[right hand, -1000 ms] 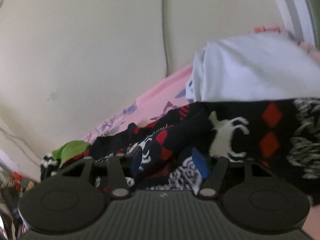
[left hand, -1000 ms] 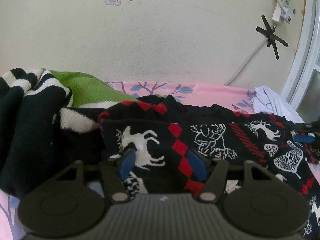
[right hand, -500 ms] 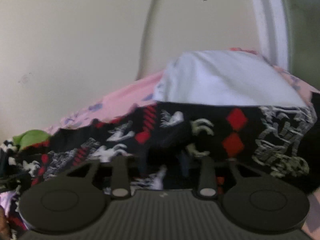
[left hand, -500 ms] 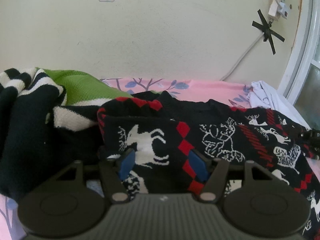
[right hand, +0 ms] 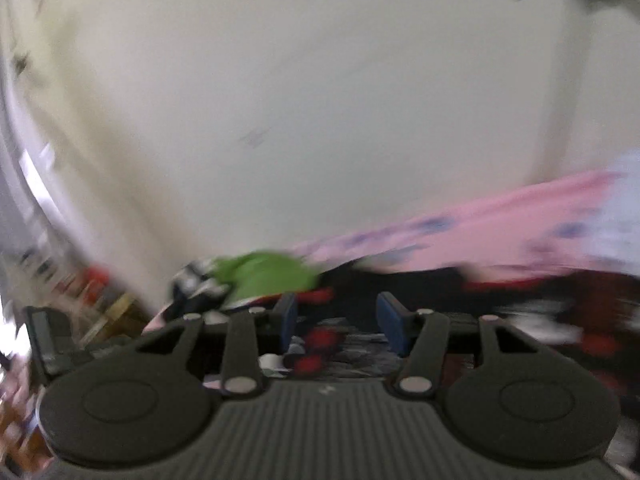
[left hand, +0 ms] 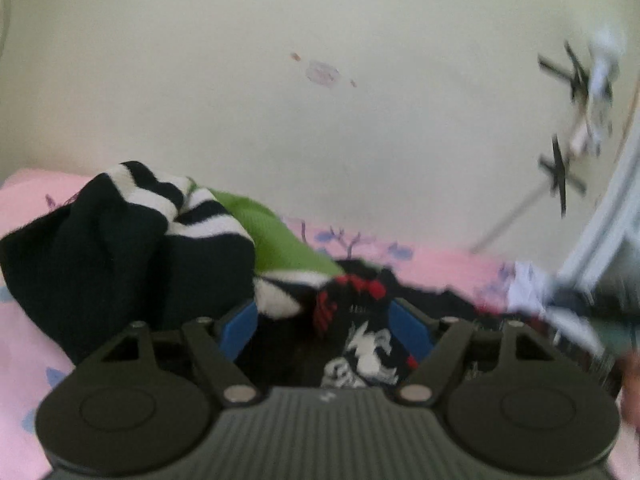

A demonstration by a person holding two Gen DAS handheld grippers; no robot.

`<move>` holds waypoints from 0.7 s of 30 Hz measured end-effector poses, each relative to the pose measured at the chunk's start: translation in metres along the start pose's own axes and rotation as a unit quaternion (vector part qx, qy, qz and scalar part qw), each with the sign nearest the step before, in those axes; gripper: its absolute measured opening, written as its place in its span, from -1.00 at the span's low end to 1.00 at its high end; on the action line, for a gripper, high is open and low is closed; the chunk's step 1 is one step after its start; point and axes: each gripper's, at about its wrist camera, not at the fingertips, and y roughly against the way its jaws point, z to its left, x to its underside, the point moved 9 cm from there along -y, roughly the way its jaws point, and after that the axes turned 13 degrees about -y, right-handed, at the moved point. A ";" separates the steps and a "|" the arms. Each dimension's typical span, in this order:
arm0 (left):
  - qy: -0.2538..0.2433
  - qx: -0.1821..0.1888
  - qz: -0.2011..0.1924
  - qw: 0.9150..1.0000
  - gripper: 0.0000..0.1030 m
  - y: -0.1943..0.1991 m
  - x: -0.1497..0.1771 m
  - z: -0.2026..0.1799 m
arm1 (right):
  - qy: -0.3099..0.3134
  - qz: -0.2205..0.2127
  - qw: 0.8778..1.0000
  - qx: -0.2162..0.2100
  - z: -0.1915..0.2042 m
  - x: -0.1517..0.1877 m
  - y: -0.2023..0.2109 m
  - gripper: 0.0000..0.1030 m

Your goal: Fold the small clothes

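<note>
The left gripper hangs over a black sweater with red and white patterns, its jaws opening, blue pads clear of the fabric. Left of it sits a black, white and green pile on the pink bed sheet.

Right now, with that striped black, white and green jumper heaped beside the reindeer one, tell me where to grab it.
Grab the striped jumper at the raised striped ridge on top, coming from the front and above. The heap peaks there, so the fold stands free for the jaws. Its lower edge is tucked against the reindeer jumper and the pink sheet.
</note>
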 end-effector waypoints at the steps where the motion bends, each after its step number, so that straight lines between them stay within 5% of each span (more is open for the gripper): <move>1: -0.011 0.004 0.009 1.000 0.43 -0.004 0.002 -0.005 | 0.008 0.020 1.000 -0.010 0.010 -0.002 -0.021 0.01; 5: -0.045 0.022 0.031 0.998 0.42 -0.013 0.012 -0.023 | 0.047 0.105 0.993 -0.027 0.046 0.015 -0.094 0.23; 10: -0.069 0.022 0.045 0.996 0.35 -0.016 0.016 -0.029 | 0.096 0.171 0.980 -0.023 0.055 0.043 -0.134 0.19; 13: -0.082 0.018 0.059 0.995 0.35 -0.020 0.020 -0.031 | 0.112 0.191 0.975 -0.028 0.062 0.057 -0.155 -0.05; 14: -0.087 0.018 0.064 0.994 0.35 -0.021 0.022 -0.032 | 0.124 0.188 0.974 -0.026 0.063 0.058 -0.157 -0.31; 15: -0.091 0.018 0.068 0.993 0.32 -0.022 0.023 -0.033 | 0.139 0.178 0.974 -0.015 0.065 0.057 -0.163 -0.78; 19: -0.117 0.017 0.090 0.989 -0.07 -0.030 0.031 -0.040 | 0.141 0.143 0.980 0.021 0.064 0.046 -0.180 -0.96; 21: -0.131 0.008 0.104 0.986 -0.08 -0.034 0.037 -0.041 | 0.146 0.136 0.979 0.032 0.066 0.044 -0.189 -0.98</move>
